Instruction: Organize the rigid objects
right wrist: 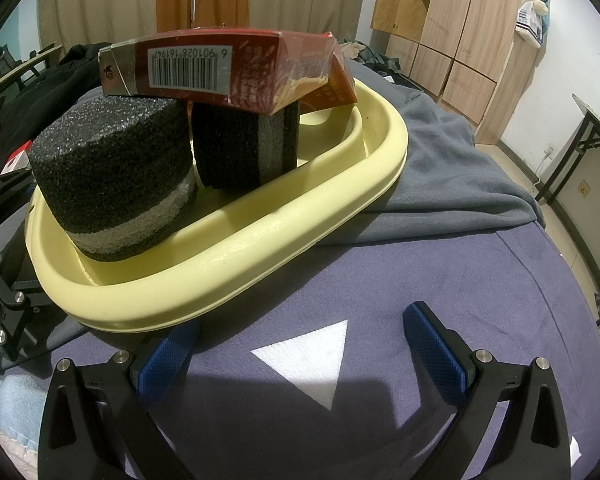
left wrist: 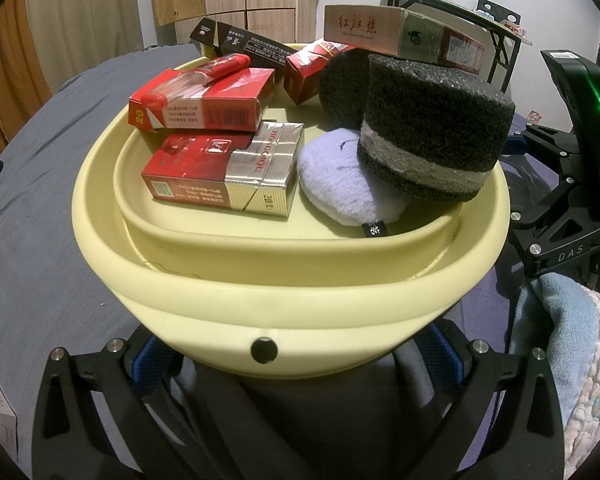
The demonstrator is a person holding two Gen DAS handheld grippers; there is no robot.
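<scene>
Left gripper (left wrist: 300, 364): its blue-padded fingers (left wrist: 152, 364) stand wide, one at each side of the near end of the yellow basin (left wrist: 292, 296), which fills the view just ahead; whether the pads touch the basin wall cannot be told. Inside the basin, ahead and to the left, lies a red-and-silver pack (left wrist: 224, 172) with a red pack (left wrist: 204, 100) stacked on it. Ahead and to the right, a black foam block (left wrist: 432, 132) leans over a lilac pad (left wrist: 340, 176). A second foam block (left wrist: 344, 84) stands behind, and a long carton (left wrist: 400, 32) rests across the two blocks (barcode side visible from the right wrist).

Right gripper (right wrist: 304, 356): jaws wide apart and empty, over a purple cloth (right wrist: 440, 272) with a white triangle (right wrist: 312, 356) between the fingers. The basin (right wrist: 228, 256) lies ahead and to the left, its rim just above the left fingertip (right wrist: 172, 348); a grey blanket (right wrist: 452, 168) lies beyond.
</scene>
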